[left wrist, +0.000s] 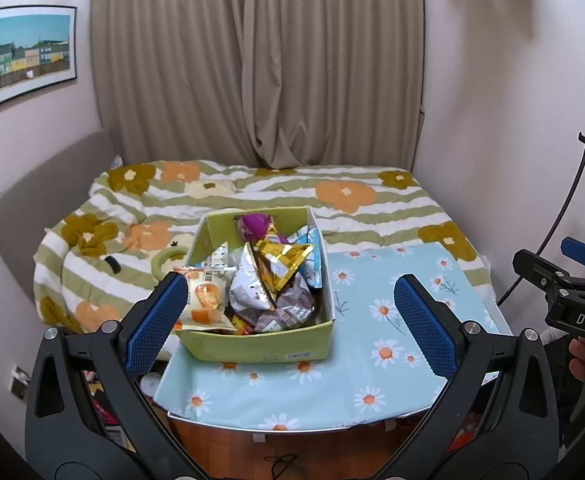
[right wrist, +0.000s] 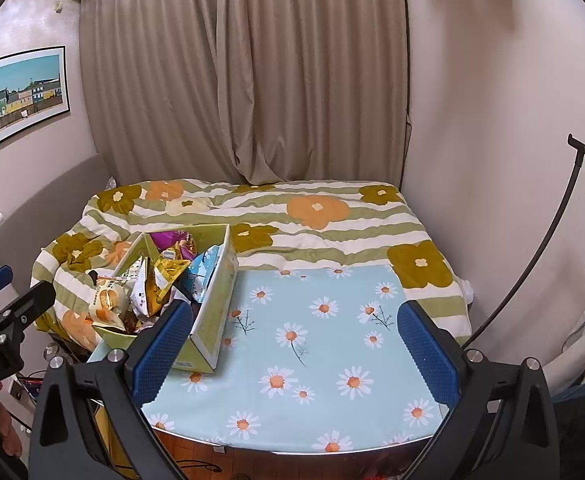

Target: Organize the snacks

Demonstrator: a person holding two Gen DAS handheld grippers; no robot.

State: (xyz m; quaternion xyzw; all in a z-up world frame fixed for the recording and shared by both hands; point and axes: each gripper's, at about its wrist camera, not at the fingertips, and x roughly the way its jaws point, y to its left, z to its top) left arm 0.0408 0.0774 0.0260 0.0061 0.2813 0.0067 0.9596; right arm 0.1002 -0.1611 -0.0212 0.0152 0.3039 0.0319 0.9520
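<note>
Both grippers spread wide, holding nothing — left gripper (left wrist: pixel 292 322) hovering before the green snack box (left wrist: pixel 260 346), right gripper (right wrist: pixel 295 354) over bare daisy-print tablecloth (right wrist: pixel 332 360). Box heaped with snack packets (left wrist: pixel 268 280) — sitting at the cloth's left edge.
</note>
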